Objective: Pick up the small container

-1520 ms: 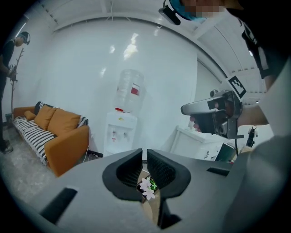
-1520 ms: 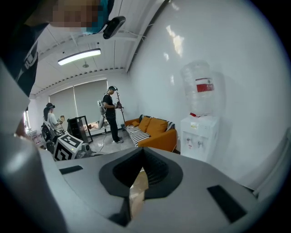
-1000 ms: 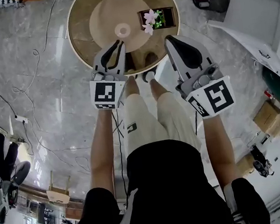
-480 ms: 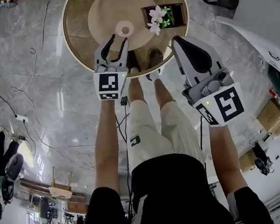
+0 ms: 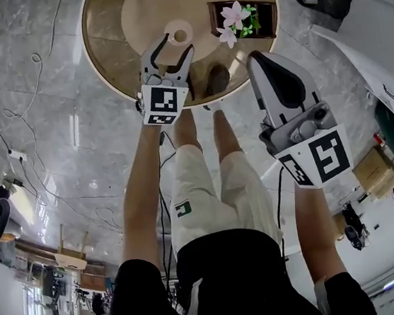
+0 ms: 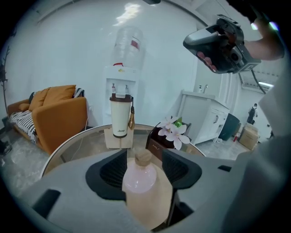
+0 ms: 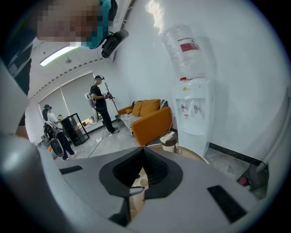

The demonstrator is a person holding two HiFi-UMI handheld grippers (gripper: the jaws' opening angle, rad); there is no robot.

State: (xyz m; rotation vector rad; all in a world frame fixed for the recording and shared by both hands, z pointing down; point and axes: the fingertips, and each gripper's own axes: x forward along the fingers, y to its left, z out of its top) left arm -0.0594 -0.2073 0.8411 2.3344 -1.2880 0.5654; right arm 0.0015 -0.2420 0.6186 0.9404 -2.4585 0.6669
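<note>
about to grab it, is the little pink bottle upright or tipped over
Upright: the pink bottle stands on the table, its cork on top, pointing straight up.

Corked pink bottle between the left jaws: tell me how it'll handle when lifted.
The corked pink bottle looks like smooth, rounded glass: probably slippery and breakable. Its narrow neck under the cork stopper suggests gripping the wide body. The left gripper has its jaws opening either side, not touching; upright, the bottle seems stable.
</note>
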